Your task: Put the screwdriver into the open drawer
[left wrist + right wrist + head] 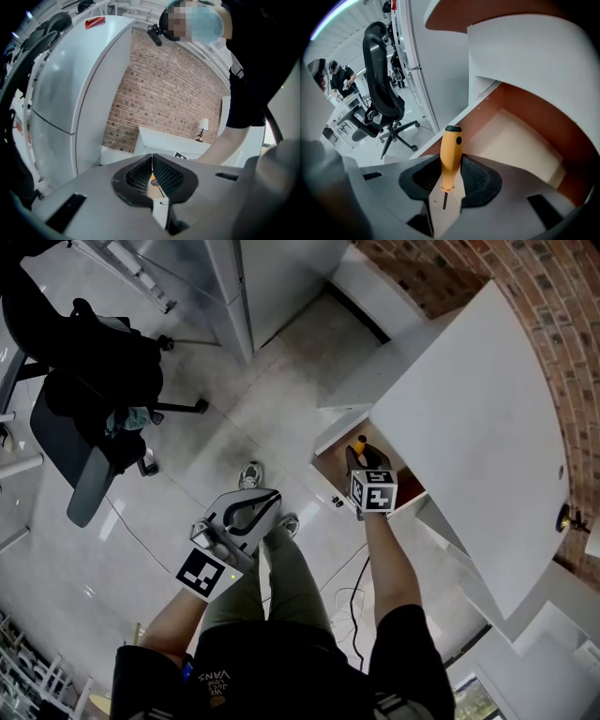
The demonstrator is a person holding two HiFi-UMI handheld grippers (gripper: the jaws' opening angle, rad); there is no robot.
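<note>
The screwdriver (450, 154) has an orange handle with a black cap and a thin dark shaft. My right gripper (451, 161) is shut on the handle, cap pointing away from me. It hangs tilted down over the open drawer (525, 136), whose brown walls and pale floor show behind it. In the head view the screwdriver's (360, 442) cap pokes out past the right gripper (357, 458), above the drawer (330, 457). My left gripper (272, 495) is lower left, over the floor, away from the drawer. Its jaws (152, 161) are shut with nothing between them.
A white cabinet top (469, 427) overhangs the drawer on the right, with a brick wall (562, 324) behind. A black office chair (94, 399) stands at the left. The person's shoes (250, 474) and a cable (352, 601) are on the floor. A tall white cabinet (61, 93) stands left.
</note>
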